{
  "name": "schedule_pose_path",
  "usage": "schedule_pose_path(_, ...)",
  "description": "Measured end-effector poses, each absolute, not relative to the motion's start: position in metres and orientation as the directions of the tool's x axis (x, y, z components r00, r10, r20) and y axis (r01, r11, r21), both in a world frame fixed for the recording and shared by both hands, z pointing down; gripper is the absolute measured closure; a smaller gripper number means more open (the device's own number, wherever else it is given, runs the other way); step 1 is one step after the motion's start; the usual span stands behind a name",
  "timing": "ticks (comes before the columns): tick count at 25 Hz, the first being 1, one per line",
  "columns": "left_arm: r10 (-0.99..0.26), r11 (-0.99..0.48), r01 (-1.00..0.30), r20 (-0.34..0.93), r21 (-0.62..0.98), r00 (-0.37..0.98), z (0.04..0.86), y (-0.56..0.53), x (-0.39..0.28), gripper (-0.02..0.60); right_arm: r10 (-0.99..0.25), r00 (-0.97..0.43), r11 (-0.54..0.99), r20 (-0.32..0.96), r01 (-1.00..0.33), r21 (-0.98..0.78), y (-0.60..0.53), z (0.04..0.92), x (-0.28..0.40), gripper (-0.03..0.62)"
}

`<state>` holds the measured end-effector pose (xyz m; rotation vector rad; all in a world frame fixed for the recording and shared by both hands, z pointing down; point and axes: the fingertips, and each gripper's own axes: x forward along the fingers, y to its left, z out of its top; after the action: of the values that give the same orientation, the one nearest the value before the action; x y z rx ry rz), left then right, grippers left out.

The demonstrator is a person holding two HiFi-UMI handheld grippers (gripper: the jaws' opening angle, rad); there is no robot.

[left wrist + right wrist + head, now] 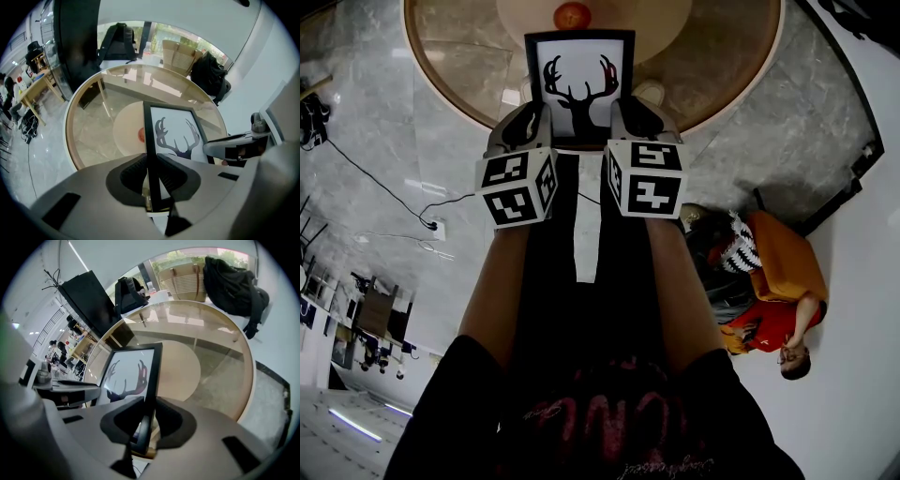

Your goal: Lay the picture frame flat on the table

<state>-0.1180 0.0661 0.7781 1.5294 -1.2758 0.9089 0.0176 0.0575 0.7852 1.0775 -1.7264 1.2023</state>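
The picture frame is black with a deer silhouette on white, and its picture side faces me. It hangs over the near edge of the round glass table. My left gripper is shut on the frame's left edge, which runs between its pads. My right gripper is shut on the right edge, seen edge-on between its fingers. Whether the frame's bottom touches the table is hidden.
An orange fruit lies on the pale round centre of the table behind the frame. A person in orange and red sits on the floor to my right. Cables trail on the floor at left. A black backpack hangs beyond the table.
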Motion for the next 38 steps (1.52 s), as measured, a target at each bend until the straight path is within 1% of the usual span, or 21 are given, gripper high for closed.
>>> schedule_pose_path(12,-0.289,-0.037,-0.982,0.939,0.184,0.187,0.783,0.064,-0.121,0.511,-0.207,-0.366,0.209,0.907,-0.922,-0.324,0.055,0.786,0.014,0.507)
schedule_pose_path(21,-0.283,-0.081,-0.98,0.938,0.183,0.199,0.782,0.063,-0.12,0.509,-0.214,-0.36,0.204,0.908,-0.926,-0.318,0.055,0.784,0.015,0.505)
schedule_pose_path(30,-0.335,-0.105,-0.982,0.924,0.157,0.184,0.77,0.057,-0.121,0.511,-0.271,-0.333,0.208,0.903,-0.936,-0.283,0.048,0.772,0.019,0.505)
schedule_pose_path(33,-0.349,-0.119,-0.981,0.919,0.151,0.184,0.761,0.053,-0.122,0.516,-0.29,-0.331,0.217,0.898,-0.936,-0.276,0.044,0.763,0.018,0.527)
schedule_pose_path(35,-0.358,-0.133,-0.981,0.916,0.143,0.182,0.755,0.051,-0.122,0.536,-0.305,-0.333,0.221,0.892,-0.936,-0.274,0.041,0.757,0.016,0.548)
schedule_pose_path(38,-0.375,-0.151,-0.979,0.908,0.139,0.187,0.746,0.047,-0.121,0.562,-0.325,-0.338,0.239,0.883,-0.933,-0.269,0.037,0.748,0.013,0.562)
